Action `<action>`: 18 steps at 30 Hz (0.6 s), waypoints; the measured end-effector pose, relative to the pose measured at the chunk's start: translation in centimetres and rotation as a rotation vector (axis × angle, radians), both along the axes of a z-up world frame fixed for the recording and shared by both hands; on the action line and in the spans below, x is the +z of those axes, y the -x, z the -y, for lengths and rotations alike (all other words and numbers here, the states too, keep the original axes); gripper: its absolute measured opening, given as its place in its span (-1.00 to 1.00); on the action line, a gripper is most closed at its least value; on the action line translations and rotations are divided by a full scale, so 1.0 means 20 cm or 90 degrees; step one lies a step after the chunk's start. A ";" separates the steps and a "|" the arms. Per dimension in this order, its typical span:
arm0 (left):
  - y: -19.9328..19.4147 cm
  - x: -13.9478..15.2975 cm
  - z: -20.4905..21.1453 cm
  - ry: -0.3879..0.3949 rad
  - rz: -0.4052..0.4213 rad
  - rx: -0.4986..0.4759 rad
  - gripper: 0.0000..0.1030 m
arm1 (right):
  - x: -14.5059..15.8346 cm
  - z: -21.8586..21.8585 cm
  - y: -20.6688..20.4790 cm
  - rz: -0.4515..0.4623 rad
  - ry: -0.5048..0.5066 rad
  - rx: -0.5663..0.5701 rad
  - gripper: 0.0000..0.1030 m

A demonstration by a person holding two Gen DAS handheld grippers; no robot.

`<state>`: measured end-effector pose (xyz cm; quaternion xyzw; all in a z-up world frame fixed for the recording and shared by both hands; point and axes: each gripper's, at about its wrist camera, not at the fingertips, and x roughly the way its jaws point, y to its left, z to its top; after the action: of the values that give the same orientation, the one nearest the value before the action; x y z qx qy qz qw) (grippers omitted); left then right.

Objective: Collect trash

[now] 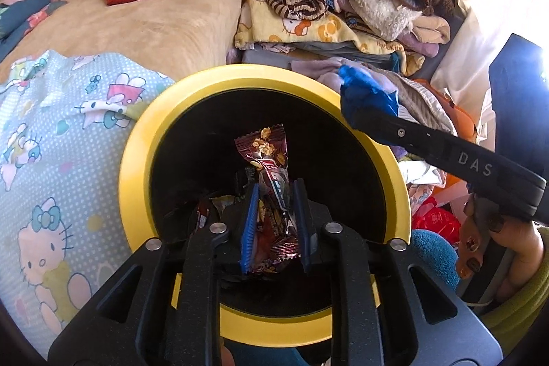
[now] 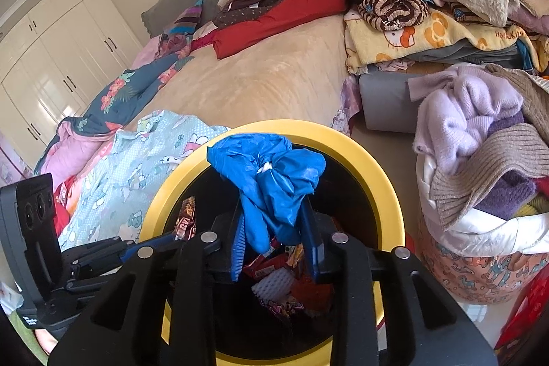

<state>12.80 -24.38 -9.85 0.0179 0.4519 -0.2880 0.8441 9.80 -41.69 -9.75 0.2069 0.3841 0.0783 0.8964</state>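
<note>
Between the blue pads of the left gripper [image 1: 274, 222] sits a maroon snack wrapper [image 1: 269, 180], jaws narrow around it, above the black mouth of the yellow-rimmed bin [image 1: 144, 139]; ahead lies the bed [image 1: 154, 26]. From the right wrist, the right gripper [image 2: 274, 246] holds a crumpled blue glove [image 2: 271, 180] over the same bin, with discarded wrappers [image 2: 291, 283] below its fingers

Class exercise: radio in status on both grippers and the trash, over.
Left gripper holds snack wrapper over yellow-rimmed bin. Right gripper holds crumpled blue plastic above same bin. Nothing blocking.
</note>
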 end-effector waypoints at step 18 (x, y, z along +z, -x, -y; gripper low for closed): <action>-0.03 0.07 -0.12 -0.011 0.009 0.056 0.61 | 0.15 -0.02 0.03 0.018 0.068 -0.001 0.41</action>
<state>13.41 -22.02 -8.44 0.0072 0.4489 -0.2469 0.8588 9.15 -41.35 -6.85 0.1576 0.3748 0.0598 0.9116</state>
